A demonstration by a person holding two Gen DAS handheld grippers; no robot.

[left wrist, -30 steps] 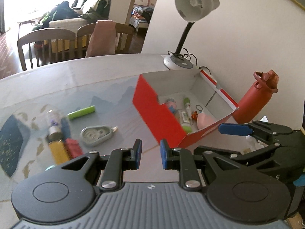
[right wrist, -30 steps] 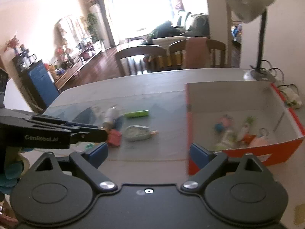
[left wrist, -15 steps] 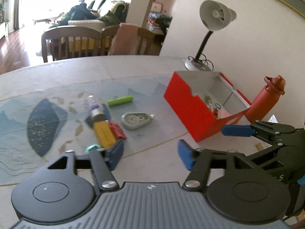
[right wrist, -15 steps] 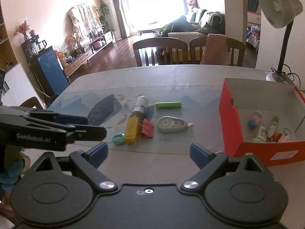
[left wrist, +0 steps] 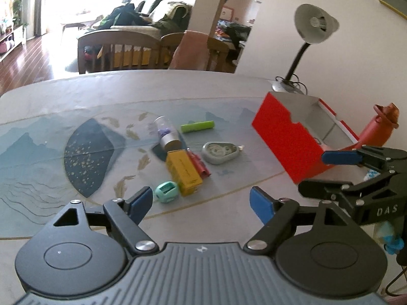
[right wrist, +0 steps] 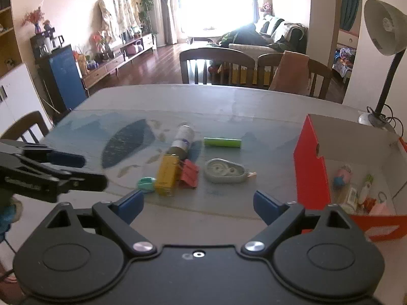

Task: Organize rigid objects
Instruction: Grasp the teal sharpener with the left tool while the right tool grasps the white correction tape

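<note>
Just beyond left hand-held gripper (left wrist: 201, 202): yellow box (left wrist: 183, 171)

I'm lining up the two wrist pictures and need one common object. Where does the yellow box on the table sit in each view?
Left wrist view: the yellow box lies just left of centre, with the red clip at its right side.
Right wrist view: the yellow box lies left of centre, the red clip again at its right.
Shared landmark: the orange-red open box, right of the loose items in both.
</note>
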